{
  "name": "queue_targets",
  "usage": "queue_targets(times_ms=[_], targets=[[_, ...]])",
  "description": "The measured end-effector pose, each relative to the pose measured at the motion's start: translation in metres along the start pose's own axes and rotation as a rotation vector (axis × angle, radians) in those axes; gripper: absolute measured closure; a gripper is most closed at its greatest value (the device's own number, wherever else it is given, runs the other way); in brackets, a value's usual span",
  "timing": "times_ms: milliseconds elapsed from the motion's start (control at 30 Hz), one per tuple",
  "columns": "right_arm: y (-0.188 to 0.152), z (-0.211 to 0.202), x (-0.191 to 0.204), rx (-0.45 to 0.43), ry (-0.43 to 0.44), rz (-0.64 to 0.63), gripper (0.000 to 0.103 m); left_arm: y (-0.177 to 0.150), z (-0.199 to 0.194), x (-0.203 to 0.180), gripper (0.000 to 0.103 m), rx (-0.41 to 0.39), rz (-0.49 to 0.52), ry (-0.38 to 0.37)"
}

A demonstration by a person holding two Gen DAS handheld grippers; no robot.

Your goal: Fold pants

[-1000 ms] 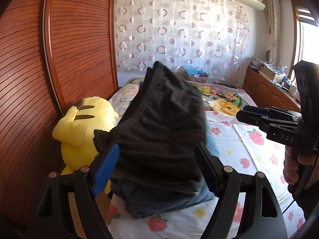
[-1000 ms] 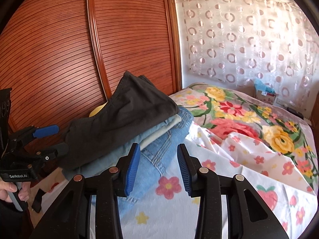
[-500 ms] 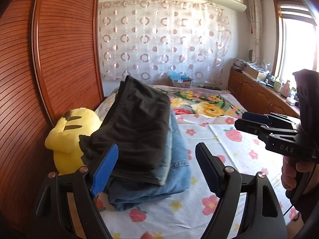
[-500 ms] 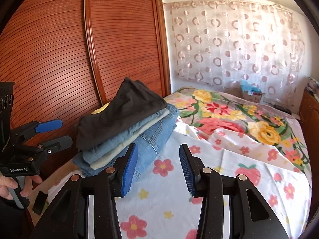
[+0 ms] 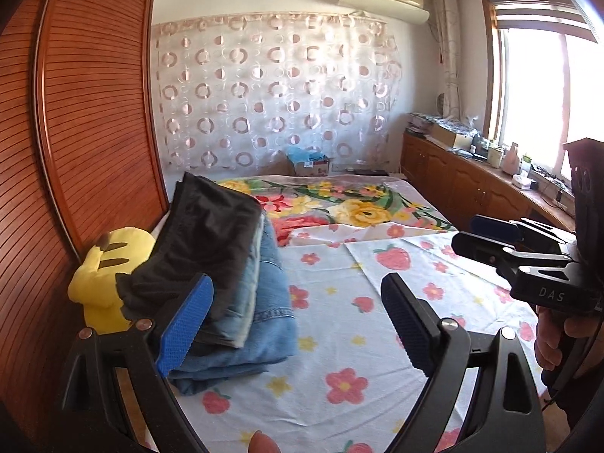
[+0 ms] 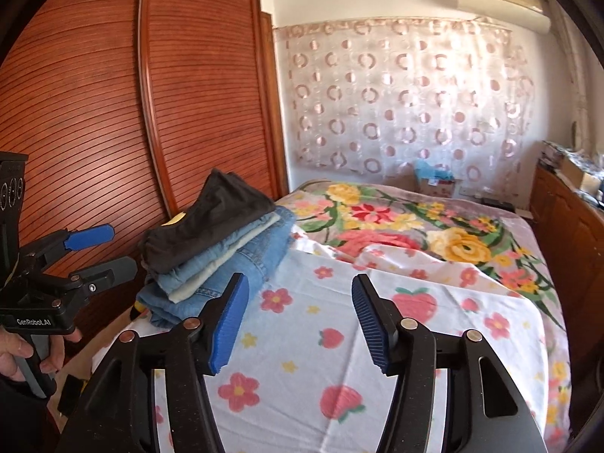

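Several folded pants made a pile (image 5: pixel 226 283) at the left edge of a bed (image 5: pixel 339 339), beside a wooden wardrobe (image 5: pixel 94 113). Black pants (image 6: pixel 211 219) lay on top, with pale and blue denim pairs beneath. A yellow plush toy (image 5: pixel 102 287) sat just behind the pile, touching it. The left gripper (image 5: pixel 298 321) had just been opening, its jaws wide with nothing between them, near the pile but apart from it. The right gripper (image 6: pixel 300 324) had also just been opening and was empty, over the bare flowered sheet (image 6: pixel 377 339). The black pair appeared finished and stacked. No unfolded pants were in view, so the next move probably called for finding another pair elsewhere.
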State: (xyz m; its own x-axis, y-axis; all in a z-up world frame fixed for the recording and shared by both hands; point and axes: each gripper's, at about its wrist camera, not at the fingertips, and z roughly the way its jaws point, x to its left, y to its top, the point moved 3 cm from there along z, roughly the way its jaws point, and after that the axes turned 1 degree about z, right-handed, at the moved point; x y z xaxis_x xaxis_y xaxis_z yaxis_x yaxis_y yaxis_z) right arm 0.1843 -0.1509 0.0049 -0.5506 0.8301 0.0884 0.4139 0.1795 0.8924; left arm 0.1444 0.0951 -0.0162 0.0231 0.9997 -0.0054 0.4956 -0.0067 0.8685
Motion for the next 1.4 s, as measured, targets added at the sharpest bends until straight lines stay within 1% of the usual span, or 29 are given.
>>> queue_targets(times_ms=[67, 200, 267, 367, 533, 700, 867, 1033, 1167, 1267, 1400], targets=[[-0.004, -0.014, 0.001, -0.012, -0.020, 0.010, 0.041, 0.001, -0.002, -0.008, 0.012, -0.002, 0.001, -0.008], [-0.014, -0.041, 0.000, -0.027, -0.067, 0.043, 0.038, 0.002, -0.007, -0.025, 0.012, -0.006, 0.014, 0.007], [-0.019, -0.051, -0.001, -0.030, -0.090, 0.062, 0.037, 0.001, -0.009, -0.037, 0.012, -0.007, 0.025, -0.014], [-0.020, -0.064, 0.000, -0.039, -0.128, 0.082, 0.037, -0.001, -0.015, -0.053, 0.012, -0.009, 0.032, -0.045], [-0.023, -0.089, 0.009, -0.064, -0.178, 0.103, 0.037, -0.001, -0.030, -0.078, 0.012, -0.032, 0.055, -0.045], [-0.028, -0.109, 0.021, -0.100, -0.234, 0.122, 0.037, -0.002, -0.043, -0.089, 0.012, -0.051, 0.056, -0.053], [-0.035, -0.115, 0.036, -0.121, -0.268, 0.131, 0.037, -0.001, -0.050, -0.093, 0.012, -0.066, 0.058, -0.040], [-0.041, -0.111, 0.051, -0.126, -0.276, 0.125, 0.037, -0.002, -0.054, -0.089, 0.012, -0.076, 0.052, -0.016], [-0.041, -0.106, 0.051, -0.136, -0.289, 0.131, 0.037, -0.003, -0.052, -0.087, 0.012, -0.072, 0.052, -0.002], [-0.045, -0.103, 0.056, -0.132, -0.291, 0.133, 0.037, -0.004, -0.051, -0.086, 0.012, -0.070, 0.049, -0.004], [-0.048, -0.104, 0.051, -0.132, -0.293, 0.136, 0.037, -0.006, -0.049, -0.084, 0.012, -0.066, 0.045, 0.003]])
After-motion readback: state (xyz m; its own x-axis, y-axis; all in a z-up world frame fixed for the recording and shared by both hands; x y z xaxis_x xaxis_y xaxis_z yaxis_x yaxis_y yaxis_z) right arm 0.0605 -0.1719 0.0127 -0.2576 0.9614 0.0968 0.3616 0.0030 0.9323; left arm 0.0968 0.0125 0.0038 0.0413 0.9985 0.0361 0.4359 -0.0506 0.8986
